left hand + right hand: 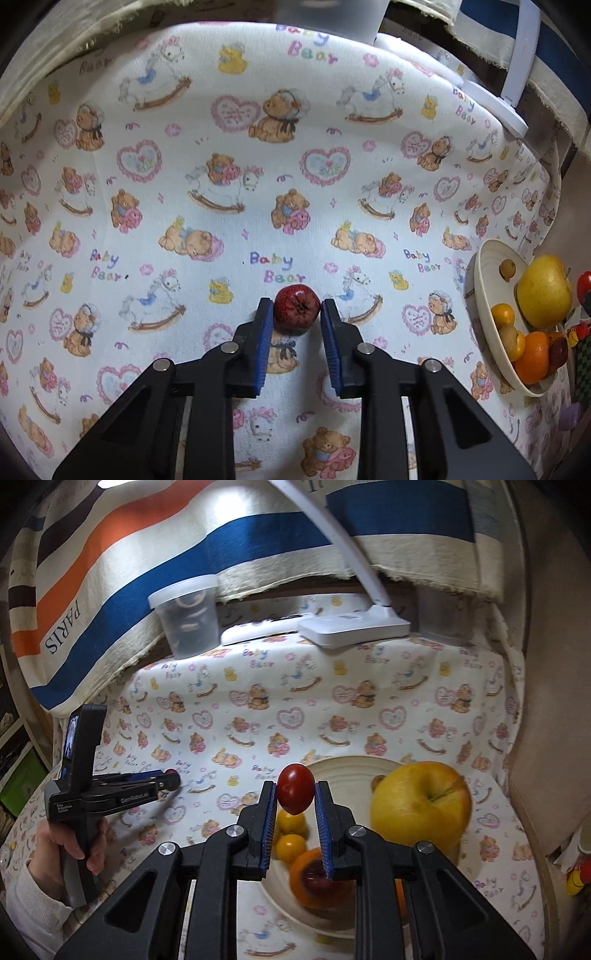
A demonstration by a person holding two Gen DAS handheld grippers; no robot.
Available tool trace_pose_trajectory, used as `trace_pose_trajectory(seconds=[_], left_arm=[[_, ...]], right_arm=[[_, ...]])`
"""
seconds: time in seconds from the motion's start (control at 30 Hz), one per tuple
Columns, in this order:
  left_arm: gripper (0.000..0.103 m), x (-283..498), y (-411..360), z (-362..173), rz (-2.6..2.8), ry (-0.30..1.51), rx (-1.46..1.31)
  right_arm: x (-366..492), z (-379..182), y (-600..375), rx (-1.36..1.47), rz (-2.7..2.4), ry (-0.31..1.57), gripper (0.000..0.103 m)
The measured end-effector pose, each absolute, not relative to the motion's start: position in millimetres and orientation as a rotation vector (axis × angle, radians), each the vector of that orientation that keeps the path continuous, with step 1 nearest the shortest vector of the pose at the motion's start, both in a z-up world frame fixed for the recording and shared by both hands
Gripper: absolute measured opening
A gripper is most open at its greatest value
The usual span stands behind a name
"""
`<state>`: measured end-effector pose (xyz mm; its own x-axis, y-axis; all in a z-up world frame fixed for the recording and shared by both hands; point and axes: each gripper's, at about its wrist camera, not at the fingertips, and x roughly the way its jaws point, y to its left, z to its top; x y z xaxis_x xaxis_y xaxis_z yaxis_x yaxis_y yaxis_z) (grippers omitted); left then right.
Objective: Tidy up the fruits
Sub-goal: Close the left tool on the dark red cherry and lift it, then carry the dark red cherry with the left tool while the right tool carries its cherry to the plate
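At the far left of the right wrist view, a person's hand (79,843) grips the handle of the left hand-held gripper (171,777), which reaches across the worktop (332,716) with a small dark red fruit at its tip. In the left wrist view that same fruit (296,305), round, dark red and speckled, sits on the bear-print cloth between the blue pads (263,345), which have closed in to touch it on both sides. It rests well to the left of the plate (482,280).

Moving right, the right hand-held gripper (295,794) is clamped on a smooth red tomato (295,788), held clear of the cloth above the plate's near-left part. Below it on the cream plate (347,771) lie two small yellow fruits (291,834), an orange (314,882) with a dark red fruit against it, and, to the right, a large yellow apple (421,808). A small brown round fruit (377,781) peeks out just behind the apple.

Behind, at the back of the worktop, stand a clear lidded tub (188,614) and, further right, the white base of a lamp (354,627), under a striped cloth (147,565).
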<state>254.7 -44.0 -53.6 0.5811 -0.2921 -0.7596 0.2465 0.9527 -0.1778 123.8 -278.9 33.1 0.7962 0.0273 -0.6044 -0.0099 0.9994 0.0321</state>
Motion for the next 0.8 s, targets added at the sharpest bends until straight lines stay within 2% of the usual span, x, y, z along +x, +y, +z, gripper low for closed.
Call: trace_pose_trajectory(seconds=[0.37, 0.6, 0.8], left_arm=[[0.025, 234.2, -48.9, -28.8, -0.338, 0.821, -0.043], [0.025, 197.5, -91.4, -4.3, -0.519, 0.732, 0.018], [0.025, 170.9, -128.9, 1.4, -0.672, 0.732, 0.050]], right_arm=[[112.1, 38.6, -296.7, 0.060, -0.006, 0.602, 0.022], [103.3, 46.2, -298.0, 0.078, -0.004, 0.590, 0.022], [95.7, 53.0, -294.2, 0.071, -0.002, 0.569, 0.022]])
